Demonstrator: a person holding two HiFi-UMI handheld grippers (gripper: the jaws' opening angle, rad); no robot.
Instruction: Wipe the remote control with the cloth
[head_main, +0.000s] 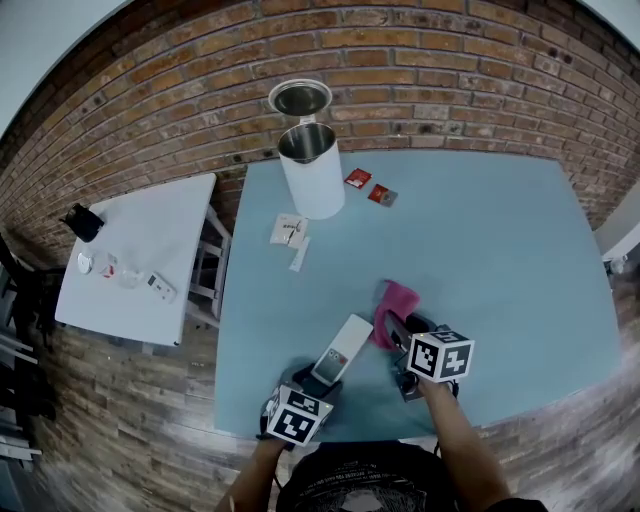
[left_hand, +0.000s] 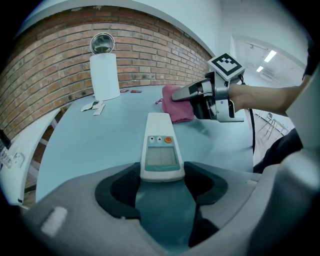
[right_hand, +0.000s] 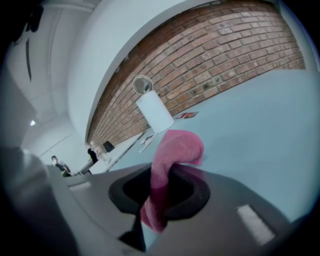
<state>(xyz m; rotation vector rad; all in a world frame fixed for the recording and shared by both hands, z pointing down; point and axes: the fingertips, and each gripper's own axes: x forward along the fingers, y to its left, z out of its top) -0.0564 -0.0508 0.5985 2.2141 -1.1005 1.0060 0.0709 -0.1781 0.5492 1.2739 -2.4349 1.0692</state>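
- Head view: a blue table (head_main: 520, 250) is shown in front of a brick wall (head_main: 430, 70), with a white side table (head_main: 140, 250) at its left.
- The remote control (head_main: 342, 350) is located near the front edge of the blue table, between the two grippers.
- The near end of the remote control (left_hand: 160, 147) is clamped between the jaw pads of the left gripper (left_hand: 161, 175); the display and buttons are turned upward, and the far end points away from the jaws.
- Whether the remote control rests on the table or is raised slightly cannot be determined.
- A pink cloth (right_hand: 172, 160) is pinched between the narrowly set jaws of the right gripper (right_hand: 165, 187); one folded end stands out ahead of the jaws and the other end hangs down behind them.
- In the head view, the cloth (head_main: 396, 305) is seen just beside the far end of the remote control, at its right; contact cannot be confirmed.
- The left gripper (head_main: 322, 378) and the right gripper (head_main: 398, 330) are held close together, each topped by a marker cube.
- A white cylindrical container (head_main: 312, 170) with its lid (head_main: 300, 98) swung open is placed at the back of the table.
- Two red packets (head_main: 369, 187) lie to the right of the container, and small paper sachets (head_main: 290, 235) lie in front of it.
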